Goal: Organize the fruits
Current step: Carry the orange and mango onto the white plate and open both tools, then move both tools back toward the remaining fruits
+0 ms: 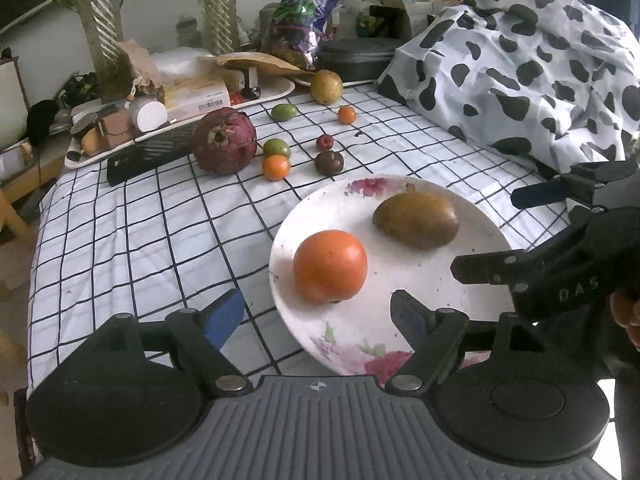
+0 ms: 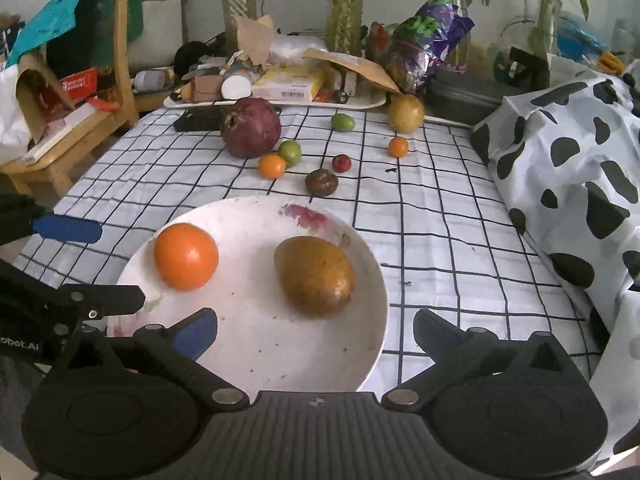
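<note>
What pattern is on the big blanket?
White with black cow spots; the left wrist view shows it best.

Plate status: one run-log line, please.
plate: orange fruit, brown fruit | left gripper open, empty | right gripper open, empty

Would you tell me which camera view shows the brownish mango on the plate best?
The right wrist view: the mango lies near the centre, large and unobstructed. The left wrist view shows it too, whole but smaller, farther back on the plate.
</note>
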